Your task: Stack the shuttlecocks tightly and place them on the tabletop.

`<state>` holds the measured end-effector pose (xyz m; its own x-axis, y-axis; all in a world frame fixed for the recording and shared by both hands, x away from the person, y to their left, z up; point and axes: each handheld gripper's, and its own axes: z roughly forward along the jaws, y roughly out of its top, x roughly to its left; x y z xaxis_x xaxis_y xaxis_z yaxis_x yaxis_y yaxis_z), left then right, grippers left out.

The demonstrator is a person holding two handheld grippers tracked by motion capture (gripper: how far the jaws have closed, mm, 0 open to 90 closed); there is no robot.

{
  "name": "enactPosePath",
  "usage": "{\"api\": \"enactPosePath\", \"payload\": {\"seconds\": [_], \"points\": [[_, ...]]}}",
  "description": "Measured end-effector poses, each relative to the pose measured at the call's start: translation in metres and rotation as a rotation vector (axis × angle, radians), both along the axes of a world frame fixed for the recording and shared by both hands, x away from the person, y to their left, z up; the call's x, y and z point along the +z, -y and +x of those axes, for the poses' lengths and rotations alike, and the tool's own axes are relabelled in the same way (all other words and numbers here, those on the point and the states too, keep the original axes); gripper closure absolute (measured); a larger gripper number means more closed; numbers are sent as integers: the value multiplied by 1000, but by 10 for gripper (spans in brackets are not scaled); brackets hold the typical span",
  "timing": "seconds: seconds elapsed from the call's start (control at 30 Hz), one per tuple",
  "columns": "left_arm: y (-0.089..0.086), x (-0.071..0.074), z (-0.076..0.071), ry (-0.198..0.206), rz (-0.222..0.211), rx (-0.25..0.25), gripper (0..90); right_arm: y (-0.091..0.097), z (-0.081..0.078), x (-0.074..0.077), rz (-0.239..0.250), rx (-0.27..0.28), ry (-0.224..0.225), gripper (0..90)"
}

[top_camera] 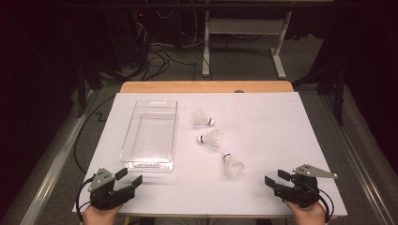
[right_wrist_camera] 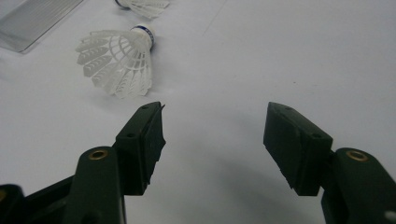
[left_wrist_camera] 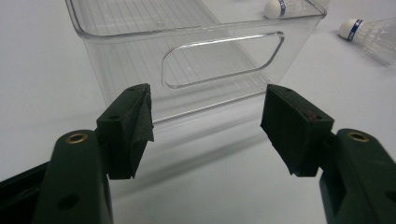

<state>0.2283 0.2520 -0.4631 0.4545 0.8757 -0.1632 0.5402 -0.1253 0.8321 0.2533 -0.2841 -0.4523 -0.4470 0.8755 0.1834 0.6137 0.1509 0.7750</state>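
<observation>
Nearest shuttlecock (top_camera: 232, 165) lies on its side on the white table sheet (top_camera: 272, 126), cork toward 11 o'clock, skirt flaring toward 5 o'clock; in the right gripper view it sits at about 11 o'clock of the jaws, just beyond the tips, nothing touching it (right_wrist_camera: 119, 60). Second shuttlecock (top_camera: 210, 138) lies up-table from the first at roughly 11 o'clock, a third shuttlecock (top_camera: 202, 118) farther on again; all three well apart from each other, all outside the bin. Clear plastic bin (top_camera: 150, 133) stands to the 9 o'clock side of the row, long axis running up-table, nothing in it as far as can be seen. Right gripper (top_camera: 278, 180) rests low at the near edge, at 3 to 4 o'clock of the nearest shuttlecock, jaws spread wide with only bare sheet between them. Left gripper (top_camera: 127, 177) sits just short of the bin's near end, jaws likewise parted and holding nothing; its own view looks straight at the bin's handle cut-out (left_wrist_camera: 223, 58). Judged step: the very start, an approach to the first pick, nothing yet collected. Next move probably calls for the right gripper to swing toward 10 o'clock, straddle the cork or the skirt's neck, and close gently, since the thin feathering looks crushable and the piece could roll.
</observation>
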Motion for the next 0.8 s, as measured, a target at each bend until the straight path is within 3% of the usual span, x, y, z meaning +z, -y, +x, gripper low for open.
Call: {"api": "enactPosePath", "payload": {"seconds": [0.27,0.8], "points": [[2,0,-1,3,37,2,345,-12,-1,1,-12,27,-12,405],[3,-1,-1,-7,39,-18,346,-37,-5,2,-40,86,-20,463]]}}
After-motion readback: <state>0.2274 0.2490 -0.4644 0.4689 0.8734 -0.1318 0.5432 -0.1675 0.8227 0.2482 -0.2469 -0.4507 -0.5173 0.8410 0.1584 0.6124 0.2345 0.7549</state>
